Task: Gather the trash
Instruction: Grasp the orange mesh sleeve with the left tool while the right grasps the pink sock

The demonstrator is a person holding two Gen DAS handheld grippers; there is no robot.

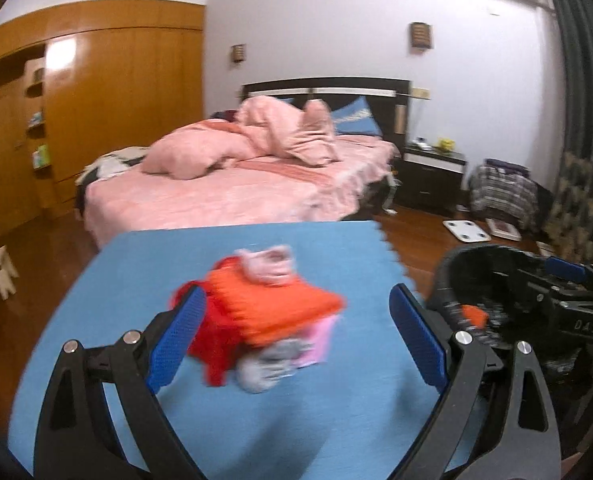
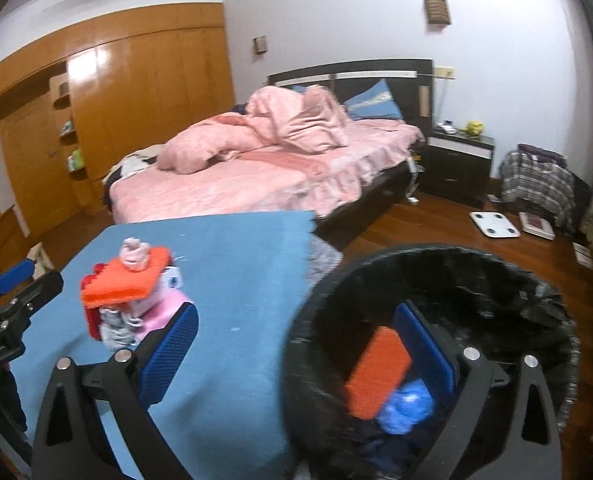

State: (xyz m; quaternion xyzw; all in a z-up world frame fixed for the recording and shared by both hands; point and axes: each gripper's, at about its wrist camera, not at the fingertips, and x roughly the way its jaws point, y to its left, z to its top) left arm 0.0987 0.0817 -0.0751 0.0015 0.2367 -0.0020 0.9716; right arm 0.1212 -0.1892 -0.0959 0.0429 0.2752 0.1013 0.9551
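A blurred heap of trash [image 1: 268, 320] sits on a blue mat [image 1: 144, 272]: an orange sponge-like slab on top, a crumpled pink wad above it, red, pink and grey scraps beneath, none sharp enough to name. In the left wrist view the left gripper [image 1: 296, 336] is level with the heap, its blue-padded fingers [image 1: 176, 340] spread wide with the pile between them; the left pad lies against the heap's red edge, though motion blur leaves contact uncertain, and the right pad stands well apart. In the right wrist view the right gripper [image 2: 296, 360] is also spread open, its right finger over the mouth of a black-lined trash bin [image 2: 516, 280] just beside the mat, its left finger over the mat near the heap. An orange block [image 2: 378, 372] shows inside the bin next to that right pad, above a crumpled blue item [image 2: 406, 408]; whether the block rests or is in the air cannot be told. The bin's near rim is cut off by the frame edge. Beyond the mat stands a bed [image 1: 232, 188] with rumpled pink bedding, a dark nightstand [image 1: 432, 172], a white bathroom scale [image 1: 466, 231] on the wooden floor and a wooden wardrobe [image 1: 124, 92].
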